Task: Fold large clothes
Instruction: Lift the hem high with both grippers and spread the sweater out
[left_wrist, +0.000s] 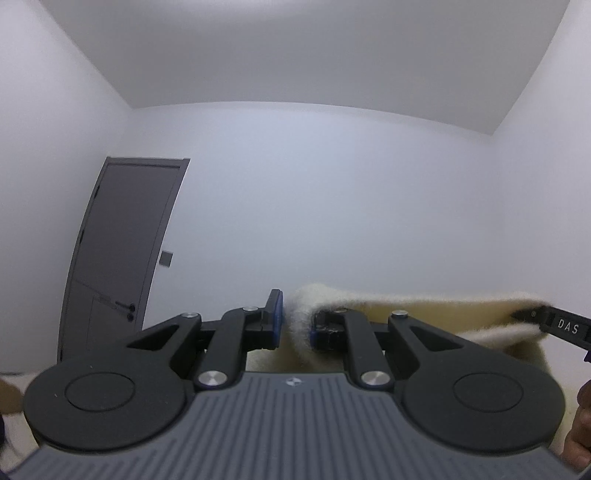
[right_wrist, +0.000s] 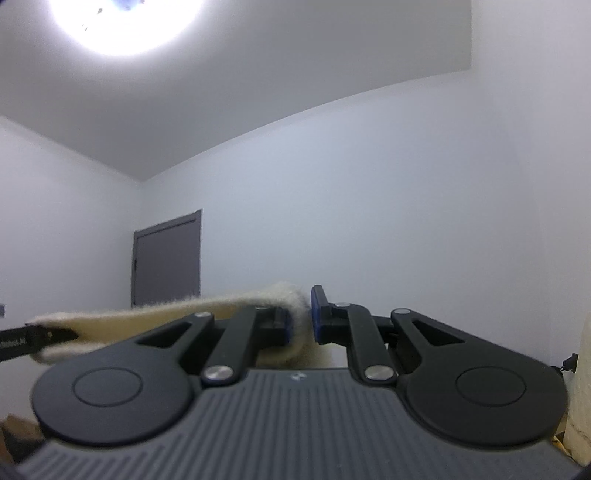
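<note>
One cream fleece garment (left_wrist: 424, 308) hangs stretched in the air between two tools. Left tool (left_wrist: 295, 325) is closed on one fuzzy edge; right tool (right_wrist: 300, 325) is closed on the other edge (right_wrist: 147, 314). Behind stand white walls (left_wrist: 332, 203) and a grey door (left_wrist: 122, 258); a ceiling light (right_wrist: 125, 22) glares overhead.

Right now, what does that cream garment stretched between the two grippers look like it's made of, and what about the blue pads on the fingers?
The cream garment looks like fleece or sherpa: fuzzy pile along its edges, a smoother yellowish inner face. The blue pads look like matte rubber or soft plastic, though that is uncertain. Left gripper and right gripper both pinch the fabric.
</note>
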